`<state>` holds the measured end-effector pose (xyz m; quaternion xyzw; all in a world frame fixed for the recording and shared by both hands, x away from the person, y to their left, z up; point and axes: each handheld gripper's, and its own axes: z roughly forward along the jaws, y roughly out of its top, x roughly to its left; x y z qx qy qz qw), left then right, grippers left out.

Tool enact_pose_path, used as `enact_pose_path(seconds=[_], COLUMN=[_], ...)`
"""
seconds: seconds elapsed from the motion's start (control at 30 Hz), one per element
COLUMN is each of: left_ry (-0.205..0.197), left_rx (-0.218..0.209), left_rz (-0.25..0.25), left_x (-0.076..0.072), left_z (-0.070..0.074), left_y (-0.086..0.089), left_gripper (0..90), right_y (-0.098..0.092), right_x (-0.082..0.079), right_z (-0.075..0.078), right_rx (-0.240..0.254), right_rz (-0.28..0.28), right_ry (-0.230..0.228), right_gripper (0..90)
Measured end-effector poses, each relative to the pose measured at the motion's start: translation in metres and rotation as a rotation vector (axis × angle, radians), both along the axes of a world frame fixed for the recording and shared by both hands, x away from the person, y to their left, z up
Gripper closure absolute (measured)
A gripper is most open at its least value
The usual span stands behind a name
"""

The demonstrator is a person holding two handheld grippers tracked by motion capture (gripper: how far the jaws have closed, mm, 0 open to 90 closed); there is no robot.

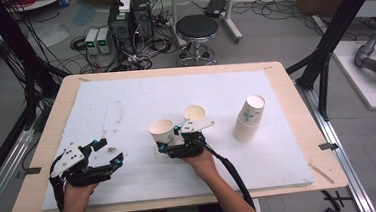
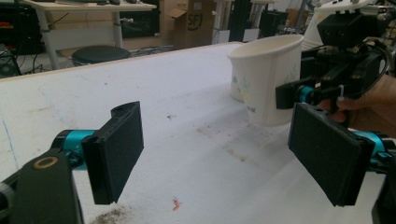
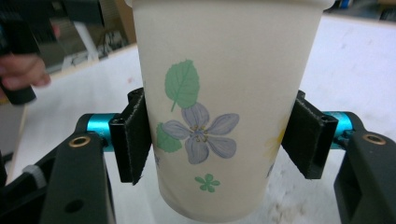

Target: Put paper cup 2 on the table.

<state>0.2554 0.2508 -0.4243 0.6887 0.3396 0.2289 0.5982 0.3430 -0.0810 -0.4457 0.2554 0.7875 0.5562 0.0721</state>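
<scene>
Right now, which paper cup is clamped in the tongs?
The flowered cup in the right tongs; another cup stands behind, and the stack stands apart.

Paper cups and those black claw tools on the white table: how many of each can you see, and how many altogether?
Separate paper cups: 2, the held cup and the cup behind it
Stacks of paper cups: 1, the cup stack at the right; how many it holds I cannot tell
Hand-held grippers: 2, the left gripper and the right gripper
Total: 5
</scene>
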Motion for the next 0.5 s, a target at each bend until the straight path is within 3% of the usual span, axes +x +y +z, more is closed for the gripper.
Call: enact_pose_path(seconds=[0.23, 0.4, 0.5], left_ry=[0.002, 0.001, 0.004], left_rx=[-0.001, 0.001, 0.002], left_rz=[0.002, 0.006, 0.004], left_x=[0.0002, 0.0005, 0.0009], left_z=[-0.0003, -0.0005, -0.0007], left_y=[0.0001, 0.0007, 0.0002], left_gripper=[18.3, 18.3, 18.3], right_y=[0.006, 0.006, 0.0049], right_x=[-0.0021, -0.0028, -0.0033], right_z=[-0.0054, -0.0053, -0.0048], right_rx=[-0.065, -0.169, -0.2], right_rz=[0.007, 0.022, 0.027], right_ry=[0.022, 0.032, 0.037], right_gripper=[33.2, 33.2, 33.3])
